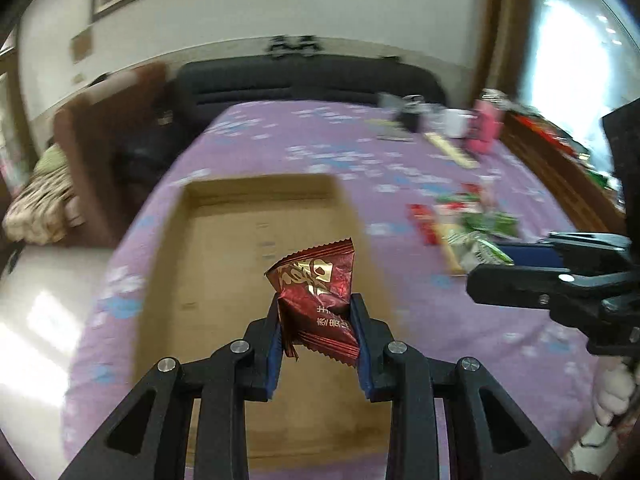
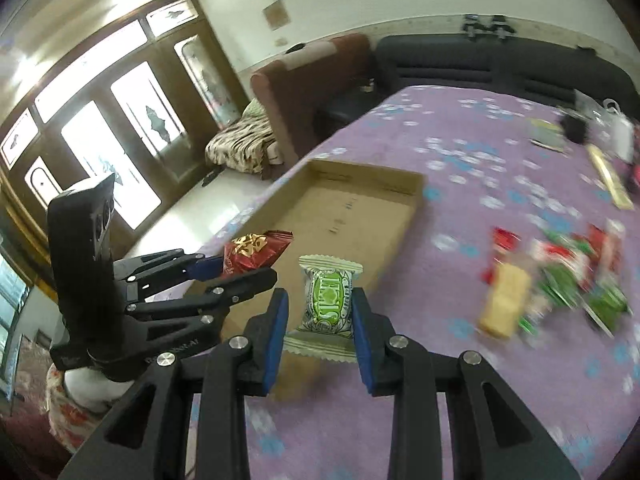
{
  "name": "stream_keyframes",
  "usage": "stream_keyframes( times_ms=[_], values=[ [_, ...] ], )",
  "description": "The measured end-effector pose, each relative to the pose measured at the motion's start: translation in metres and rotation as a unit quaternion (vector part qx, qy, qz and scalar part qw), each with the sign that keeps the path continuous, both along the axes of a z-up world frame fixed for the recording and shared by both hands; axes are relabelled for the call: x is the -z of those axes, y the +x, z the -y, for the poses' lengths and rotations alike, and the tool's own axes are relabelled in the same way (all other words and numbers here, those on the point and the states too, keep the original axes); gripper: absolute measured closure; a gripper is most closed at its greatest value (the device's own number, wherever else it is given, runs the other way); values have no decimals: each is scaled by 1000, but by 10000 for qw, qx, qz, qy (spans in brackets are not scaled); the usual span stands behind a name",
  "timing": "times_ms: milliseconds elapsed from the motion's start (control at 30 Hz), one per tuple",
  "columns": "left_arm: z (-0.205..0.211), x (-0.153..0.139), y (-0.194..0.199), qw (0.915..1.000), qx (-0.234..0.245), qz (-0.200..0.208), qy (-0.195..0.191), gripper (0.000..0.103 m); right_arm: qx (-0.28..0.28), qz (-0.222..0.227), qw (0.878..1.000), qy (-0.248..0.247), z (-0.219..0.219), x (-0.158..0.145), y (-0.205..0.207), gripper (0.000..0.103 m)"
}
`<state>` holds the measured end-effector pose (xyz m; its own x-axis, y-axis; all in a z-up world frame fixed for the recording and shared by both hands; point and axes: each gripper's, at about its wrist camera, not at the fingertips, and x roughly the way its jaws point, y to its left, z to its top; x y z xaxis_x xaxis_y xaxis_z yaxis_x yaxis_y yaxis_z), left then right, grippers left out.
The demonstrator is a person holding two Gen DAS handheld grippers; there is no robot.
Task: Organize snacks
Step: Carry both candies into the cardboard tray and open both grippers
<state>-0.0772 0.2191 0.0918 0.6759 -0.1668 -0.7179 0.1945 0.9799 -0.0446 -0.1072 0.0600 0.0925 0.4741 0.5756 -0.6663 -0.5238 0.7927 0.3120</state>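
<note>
Purple surface (image 1: 248, 128), box (image 1: 256, 200) near. Your left tool (image 1: 316, 322) pinches red packet (image 1: 320, 292), right tool (image 2: 320, 320) pinches green packet (image 2: 328, 300). Light, crinkly, slippery; hold middle gently.

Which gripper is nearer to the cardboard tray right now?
Left. The left gripper holds a red snack packet over the cardboard tray; the right gripper, gripping a green packet, sits beside the tray's near corner.
</note>
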Motion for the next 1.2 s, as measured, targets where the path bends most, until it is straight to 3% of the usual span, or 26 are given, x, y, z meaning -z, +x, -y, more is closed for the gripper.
stream_keyframes(
  times_ms=[67,233,433,633,833,1033,1200],
  values=[
    [-22,9,10,9994,-288,-76,187,71,-118,-154,9998,-70,-28,10,14,72],
    [-52,38,24,9972,-580,-433,210,71,-222,-346,9980,-478,-87,48,31,72],
    [-63,53,28,9965,-614,-544,139,67,-15,-501,9963,-692,-100,77,42,72],
    [-66,47,29,9958,-763,-496,-5,60,44,-281,9969,-739,-101,75,39,70],
    [-76,19,9,9948,-949,-26,-357,40,27,173,9977,-659,-93,50,25,55],
    [-62,-31,-28,9887,-888,993,-688,22,293,675,9967,-343,-60,16,6,50],
    [-25,-51,-38,9866,-564,1285,-830,21,938,1238,9877,-164,-3,3,-9,34]
  ],
)
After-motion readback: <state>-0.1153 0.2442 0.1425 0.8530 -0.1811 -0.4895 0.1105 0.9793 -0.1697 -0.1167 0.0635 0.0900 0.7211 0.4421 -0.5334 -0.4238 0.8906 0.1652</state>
